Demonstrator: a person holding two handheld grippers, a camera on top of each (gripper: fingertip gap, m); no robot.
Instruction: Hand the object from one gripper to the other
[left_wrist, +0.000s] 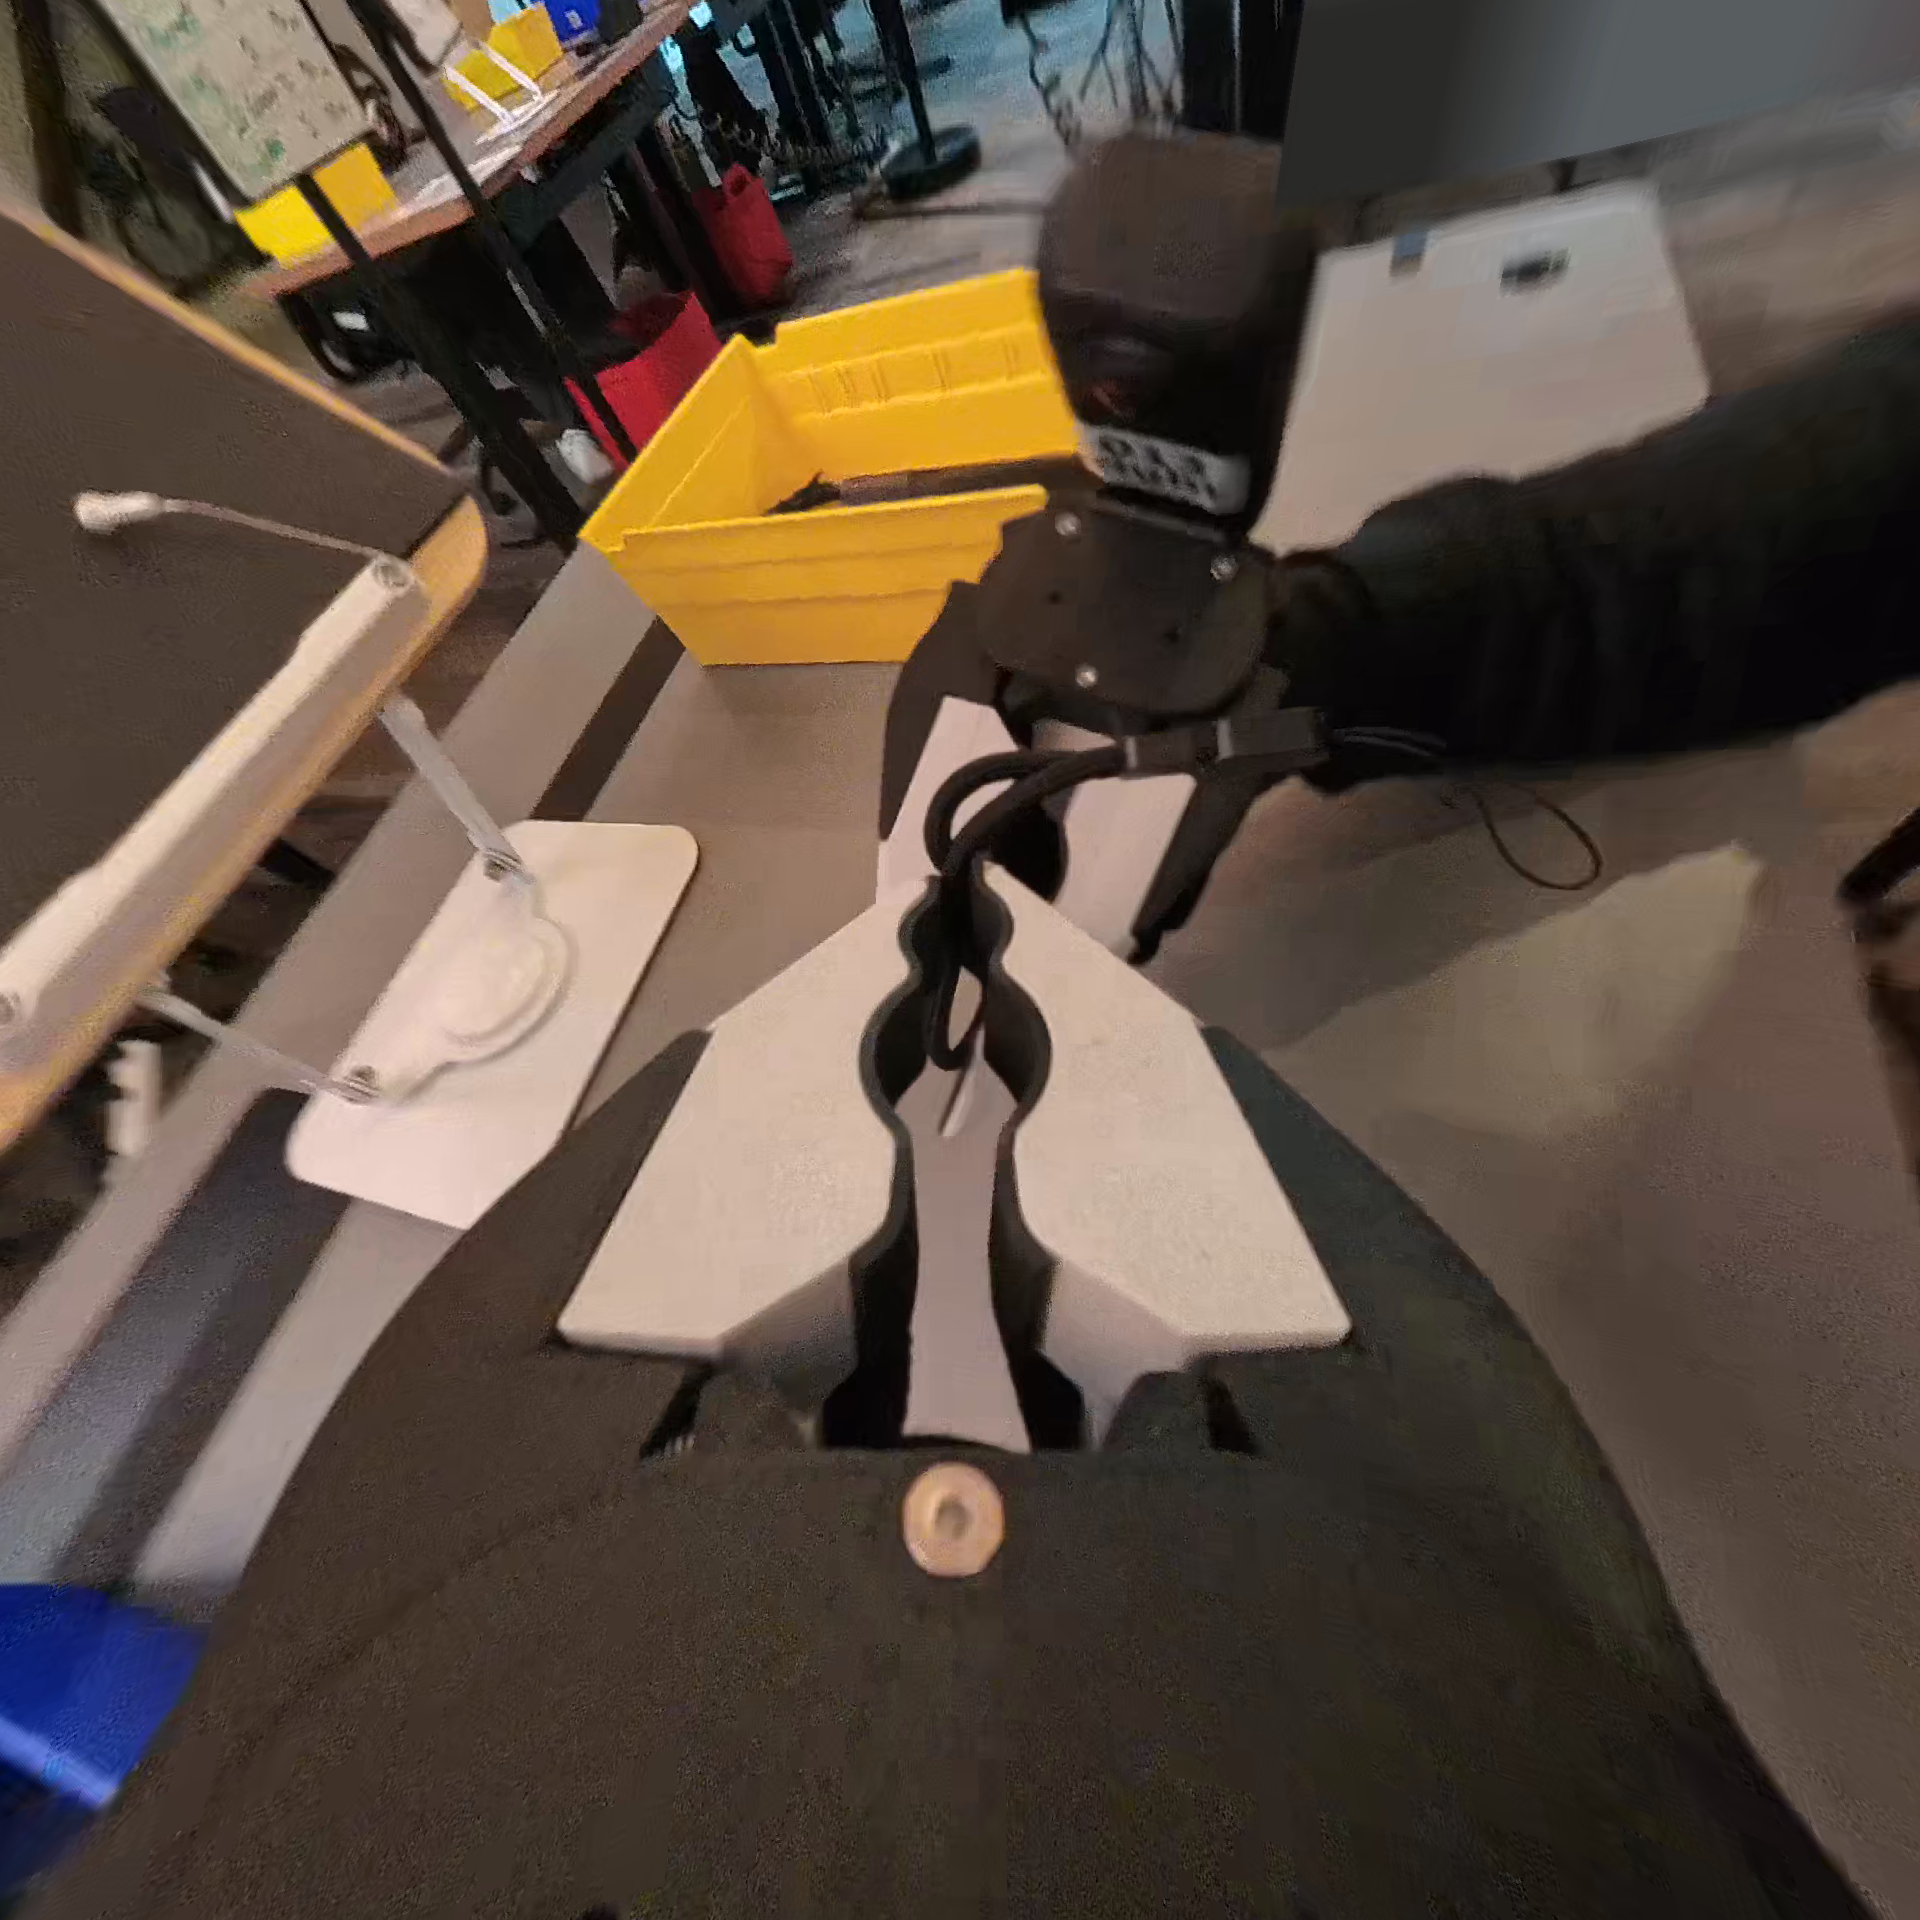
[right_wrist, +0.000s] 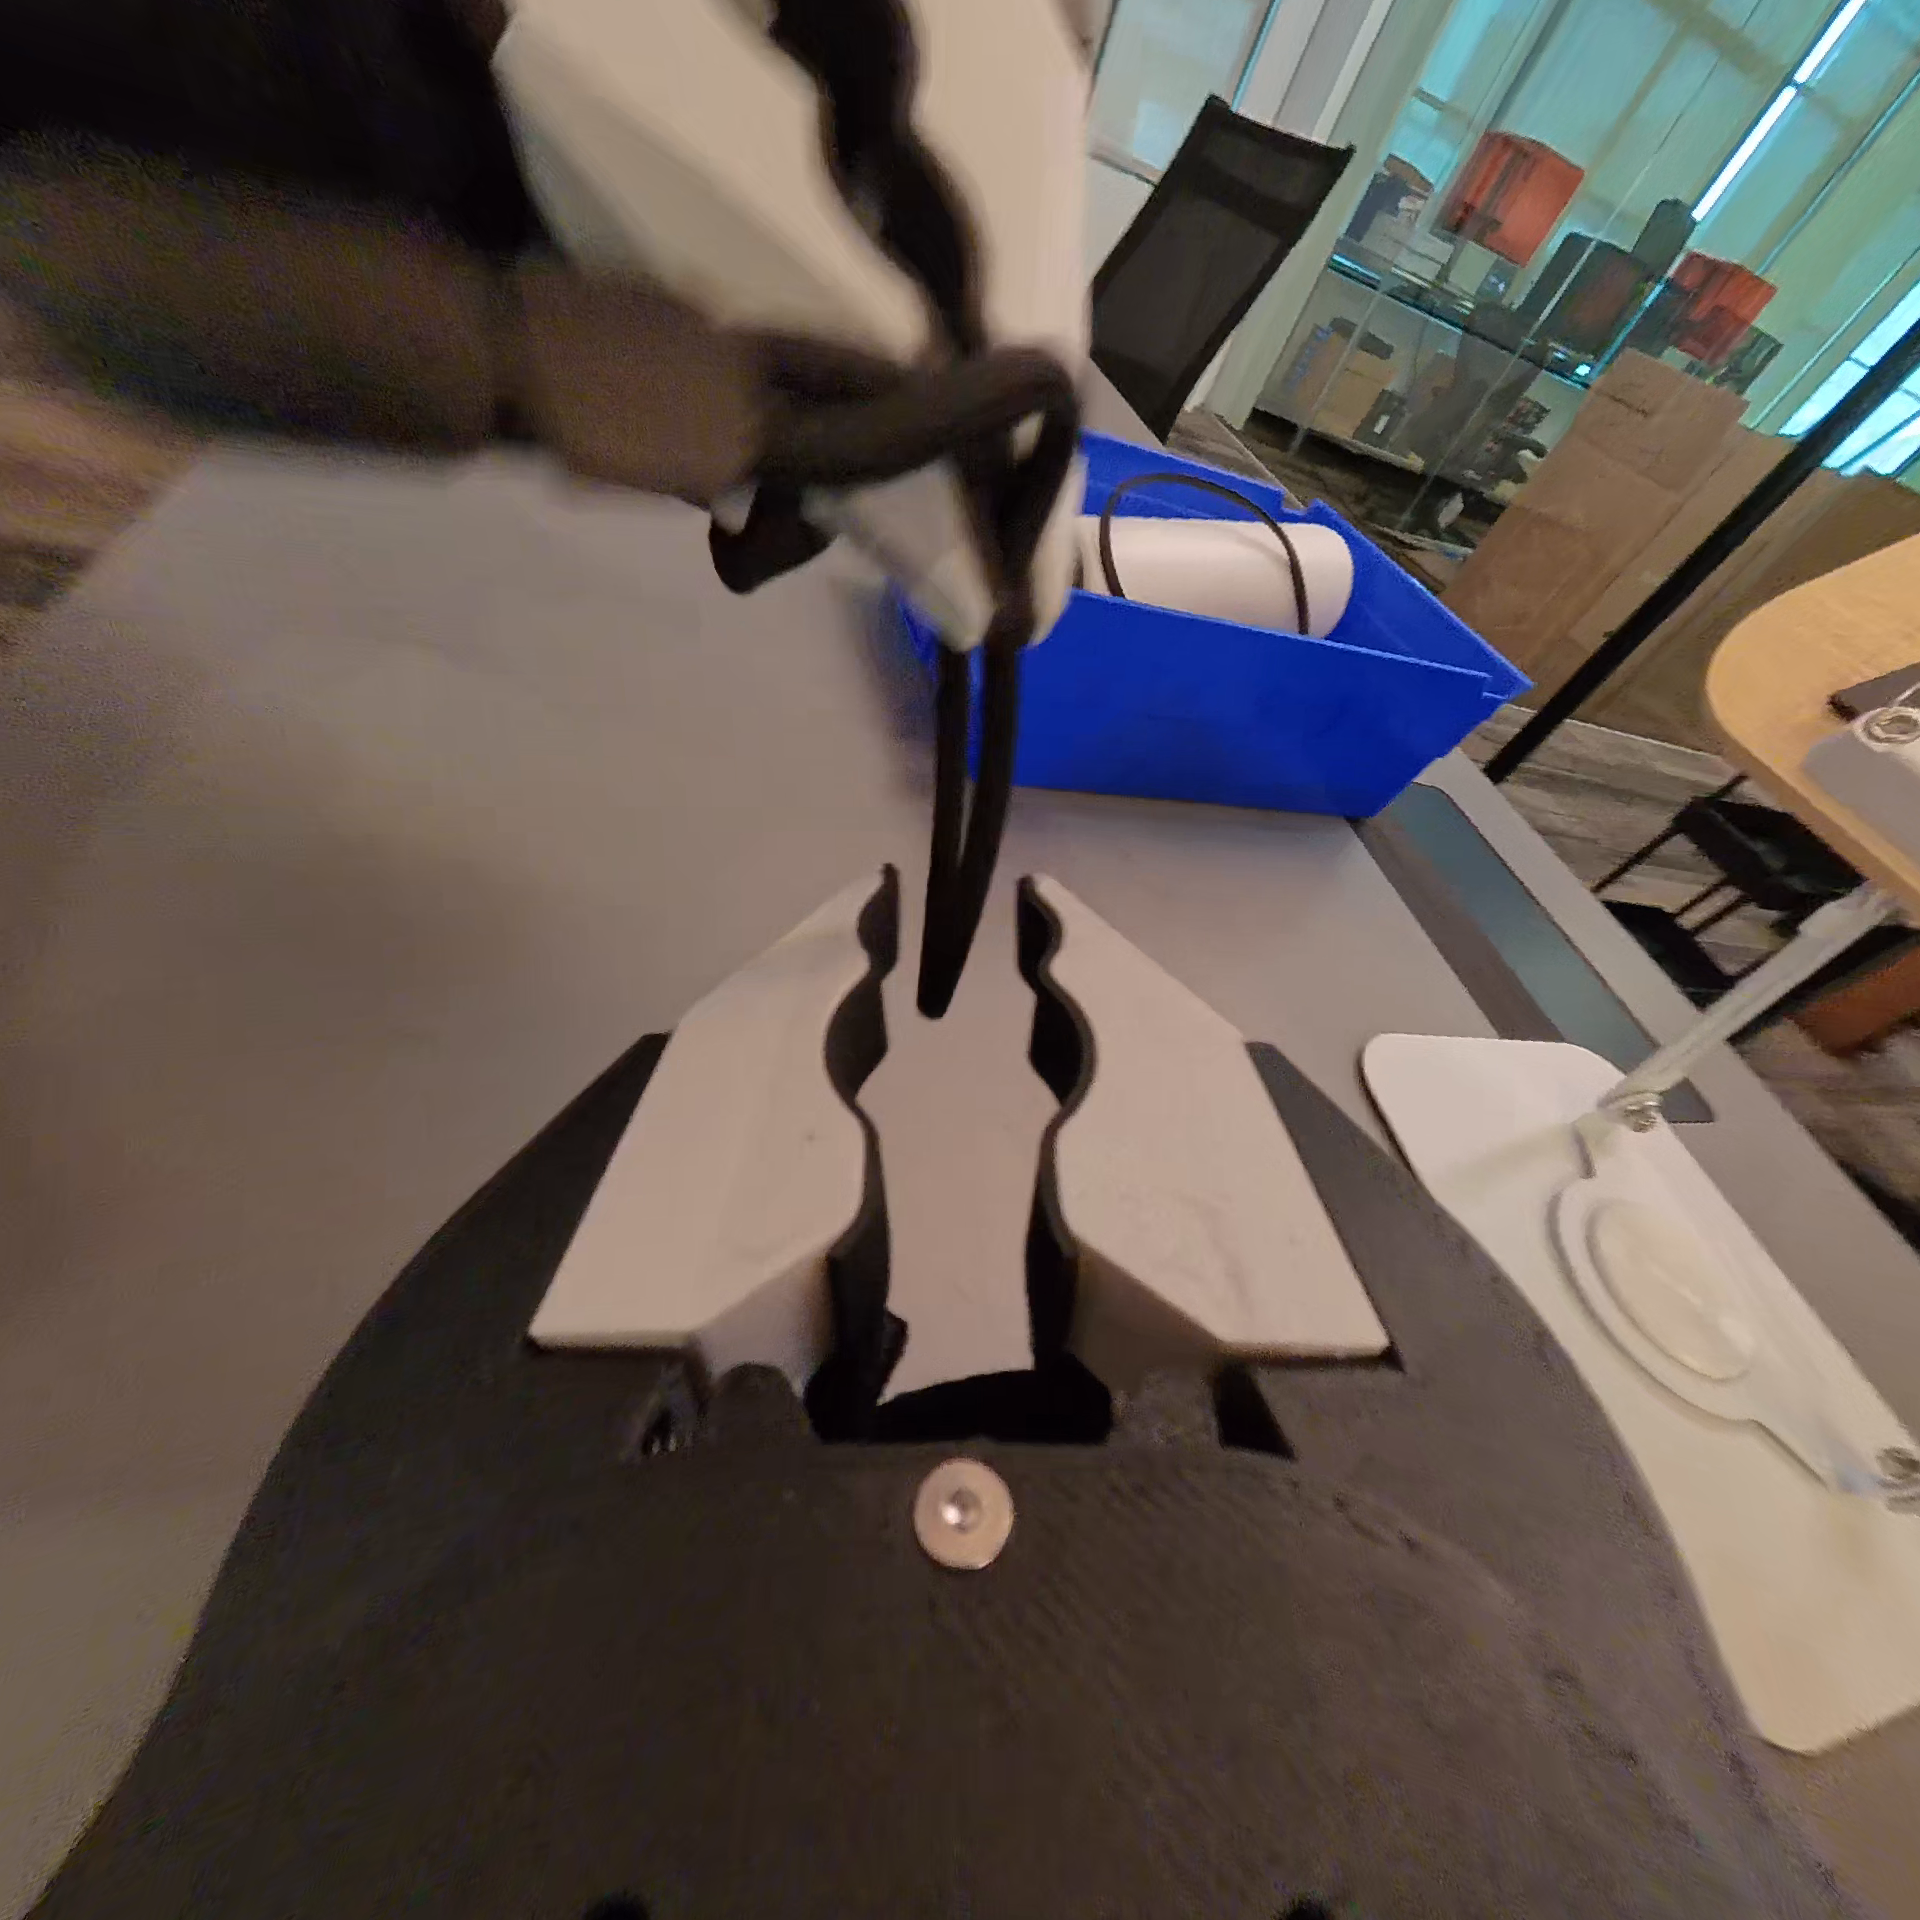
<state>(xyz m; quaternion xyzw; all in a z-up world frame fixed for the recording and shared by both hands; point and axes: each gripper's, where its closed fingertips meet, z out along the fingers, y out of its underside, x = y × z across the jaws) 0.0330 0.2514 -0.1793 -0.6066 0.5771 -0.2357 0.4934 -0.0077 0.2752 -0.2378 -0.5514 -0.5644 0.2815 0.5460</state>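
A grey table stood in a cluttered workshop, its far surroundings smeared by motion blur. At left stood a white stand, behind it a yellow bin (contents hard to make out). The left gripper was clamped on a looped black cable. The loop hung down between the right gripper fingers, which stood parted, not touching it. Beyond sat a blue bin.
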